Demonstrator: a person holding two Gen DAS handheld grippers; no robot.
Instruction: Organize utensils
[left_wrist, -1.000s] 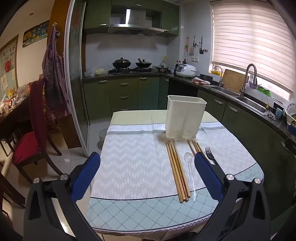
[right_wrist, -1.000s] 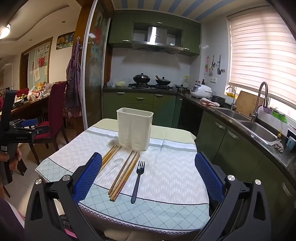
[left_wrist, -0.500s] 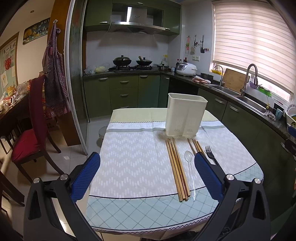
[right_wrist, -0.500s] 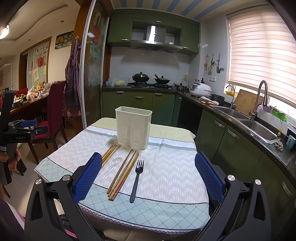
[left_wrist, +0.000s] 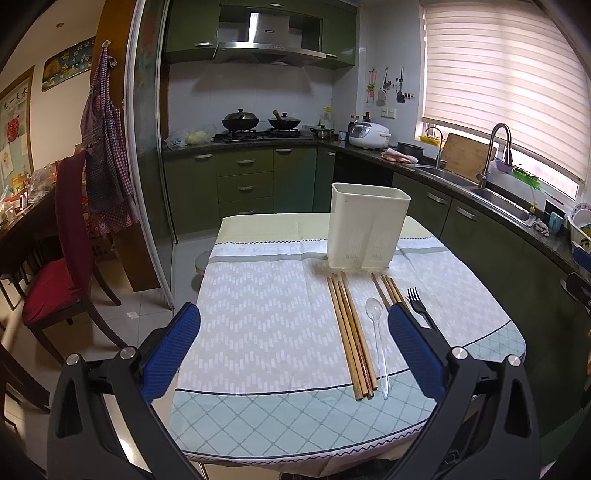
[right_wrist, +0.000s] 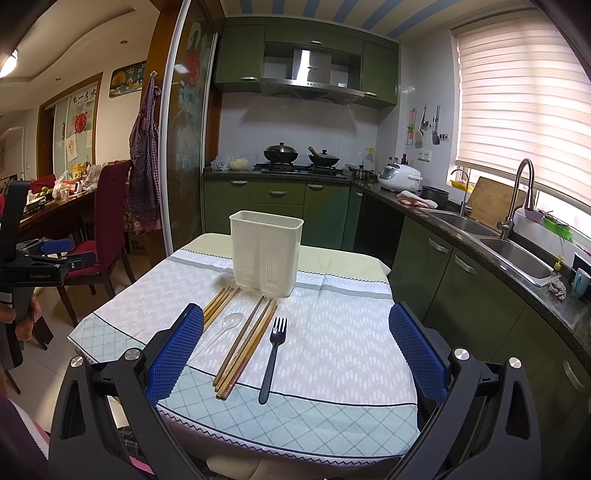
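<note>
**Utensils lined up before an empty holder**

A black fork (right_wrist: 272, 360), clear spoon (right_wrist: 221, 329) and two bundles of chopsticks (right_wrist: 245, 345) lie near the table's (right_wrist: 351, 354) front edge, in front of the white holder (right_wrist: 265, 254). All look light, stiff and thin; the fork is best pinched mid-handle. Both the left gripper (left_wrist: 293, 350) and right gripper (right_wrist: 295, 350) hang with jaws apart, holding nothing.
</note>
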